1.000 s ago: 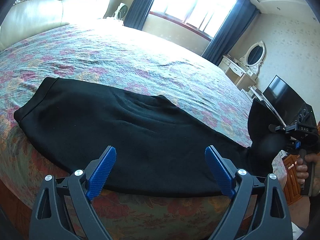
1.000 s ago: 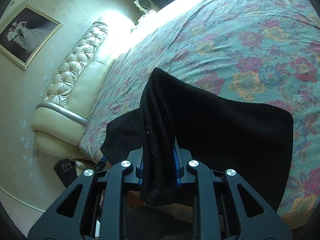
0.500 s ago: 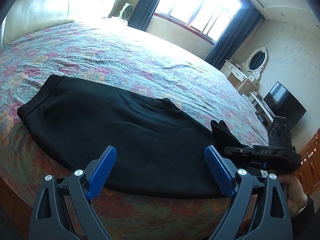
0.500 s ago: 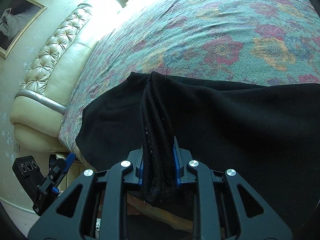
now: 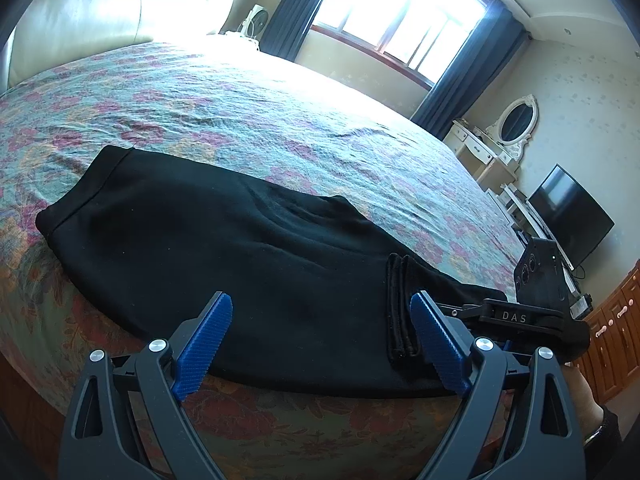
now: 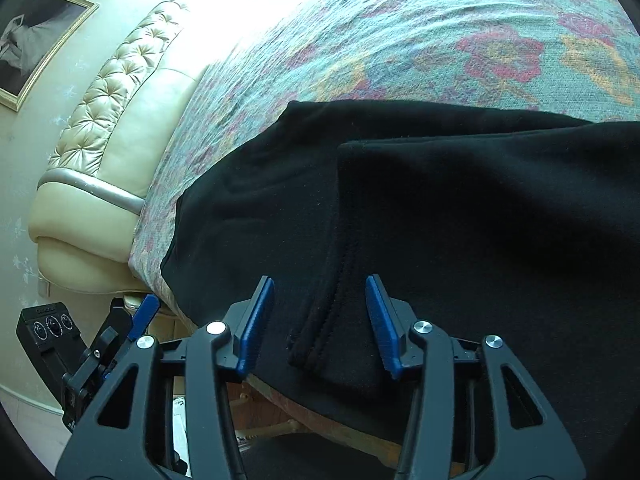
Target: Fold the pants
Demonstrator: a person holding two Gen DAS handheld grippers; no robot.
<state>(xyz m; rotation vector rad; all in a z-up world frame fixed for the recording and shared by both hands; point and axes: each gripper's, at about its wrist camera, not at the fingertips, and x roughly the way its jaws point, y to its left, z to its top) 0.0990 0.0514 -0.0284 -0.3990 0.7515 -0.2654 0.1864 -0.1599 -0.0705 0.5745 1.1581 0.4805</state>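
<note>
Black pants (image 5: 224, 248) lie along the near edge of a floral bed, waistband at the left. The leg ends (image 5: 400, 312) are folded back over the pants, their hems lying on top near the bed edge; the hems also show in the right wrist view (image 6: 332, 320). My left gripper (image 5: 320, 340) is open and empty, just in front of the bed edge over the pants. My right gripper (image 6: 320, 316) is open, its blue pads on either side of the hems without touching them. The right gripper's body shows in the left wrist view (image 5: 532, 316).
The floral bedspread (image 5: 280, 112) stretches away behind the pants. A cream tufted headboard (image 6: 108, 128) stands at the left. A dressing table (image 5: 492, 152), a TV (image 5: 568, 216) and wooden drawers (image 5: 616, 320) are at the right. A window (image 5: 400, 20) is at the back.
My right gripper carried the leg ends leftward over the pants, laid them down and opened, letting go of the hems. My left gripper stayed open and nearly still.
</note>
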